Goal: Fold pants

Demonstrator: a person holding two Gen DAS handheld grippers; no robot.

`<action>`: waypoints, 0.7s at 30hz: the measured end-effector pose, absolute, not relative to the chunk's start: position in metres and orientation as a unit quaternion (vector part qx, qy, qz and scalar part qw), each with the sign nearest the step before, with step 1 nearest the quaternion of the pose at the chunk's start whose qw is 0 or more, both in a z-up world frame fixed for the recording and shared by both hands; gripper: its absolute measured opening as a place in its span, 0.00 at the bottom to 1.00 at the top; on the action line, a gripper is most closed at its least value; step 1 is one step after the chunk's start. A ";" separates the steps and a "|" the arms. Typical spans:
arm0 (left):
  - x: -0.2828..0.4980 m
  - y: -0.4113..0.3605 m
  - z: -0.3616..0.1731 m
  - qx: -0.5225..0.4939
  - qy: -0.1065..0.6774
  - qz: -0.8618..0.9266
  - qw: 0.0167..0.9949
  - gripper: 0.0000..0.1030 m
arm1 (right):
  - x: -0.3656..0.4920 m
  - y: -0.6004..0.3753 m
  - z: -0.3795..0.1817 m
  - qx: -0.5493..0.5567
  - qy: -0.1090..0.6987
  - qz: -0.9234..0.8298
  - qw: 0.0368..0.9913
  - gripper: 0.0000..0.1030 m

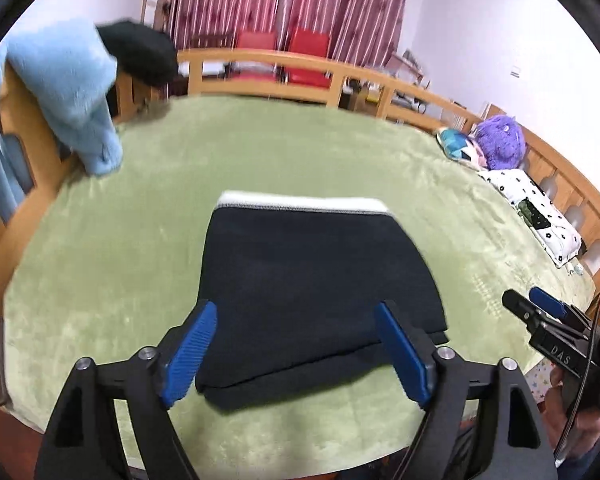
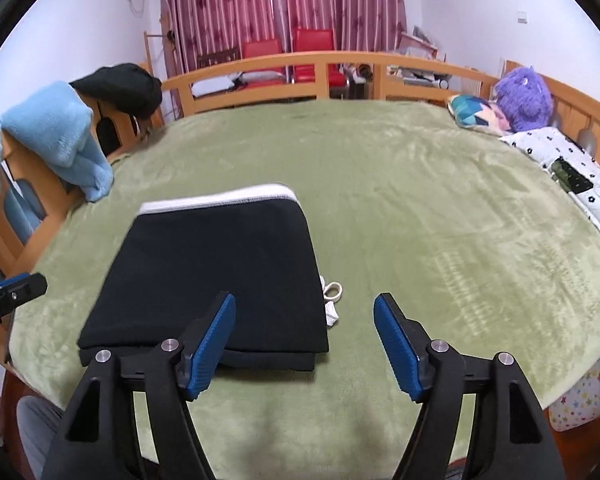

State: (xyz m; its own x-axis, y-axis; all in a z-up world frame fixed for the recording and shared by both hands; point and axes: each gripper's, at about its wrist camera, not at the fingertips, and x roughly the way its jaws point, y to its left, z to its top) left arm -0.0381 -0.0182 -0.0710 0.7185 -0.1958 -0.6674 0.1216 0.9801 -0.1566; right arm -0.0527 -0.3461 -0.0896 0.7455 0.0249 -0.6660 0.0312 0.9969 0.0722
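Observation:
The black pants point(image 1: 312, 280) lie folded into a compact rectangle on the green bed cover point(image 1: 260, 152), white waistband at the far edge. They also show in the right wrist view point(image 2: 216, 276), with a white drawstring point(image 2: 332, 300) poking out at their right side. My left gripper point(image 1: 296, 354) is open and empty, held above the near edge of the pants. My right gripper point(image 2: 304, 344) is open and empty, above the pants' near right corner. It shows in the left wrist view point(image 1: 536, 304) at the right; the left gripper shows in the right wrist view point(image 2: 16, 292) at the left.
A wooden bed rail point(image 2: 300, 68) rings the bed. Light blue fleece point(image 2: 60, 136) and a black garment point(image 2: 120, 84) hang over the left rail. A purple plush toy point(image 2: 524, 96), a patterned cushion point(image 2: 472, 114) and a white flowered pillow point(image 2: 572, 172) lie at right. Red chairs point(image 2: 292, 56) stand behind.

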 end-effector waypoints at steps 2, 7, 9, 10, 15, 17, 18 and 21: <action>-0.046 -0.024 -0.064 -0.051 0.360 -0.089 0.927 0.81 | -0.066 -0.347 -0.081 0.044 0.356 -0.008 0.933 0.77; -0.065 -0.036 -0.052 -0.046 0.354 -0.095 0.929 0.86 | -0.092 -0.349 -0.067 0.051 0.339 -0.015 0.939 0.98; -0.071 -0.040 -0.051 -0.042 0.350 -0.087 0.932 0.86 | -0.102 -0.349 -0.063 0.043 0.333 -0.021 0.942 0.99; -0.074 -0.042 -0.050 -0.039 0.348 -0.084 0.933 0.86 | -0.105 -0.349 -0.061 0.042 0.331 -0.022 0.943 0.99; -0.085 -0.047 -0.047 -0.027 0.346 -0.075 0.935 0.88 | -0.118 -0.354 -0.053 0.044 0.323 -0.022 0.945 0.99; -0.089 -0.050 -0.046 -0.025 0.346 -0.071 0.935 0.88 | -0.122 -0.354 -0.051 0.045 0.320 -0.024 0.946 0.99; -0.091 -0.049 -0.046 -0.026 0.346 -0.070 0.935 0.88 | -0.123 -0.354 -0.050 0.046 0.320 -0.022 0.946 0.99; -0.094 -0.048 -0.044 -0.026 0.343 -0.068 0.937 0.88 | -0.127 -0.352 -0.047 0.044 0.319 -0.021 0.946 0.99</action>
State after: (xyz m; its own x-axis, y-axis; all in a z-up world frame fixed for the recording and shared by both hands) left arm -0.0936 -0.0480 -0.0445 0.7555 -0.1450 -0.6388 0.1098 0.9894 -0.0947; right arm -0.1270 -0.3518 -0.0472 0.7952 -0.0124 -0.6062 0.0689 0.9952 0.0700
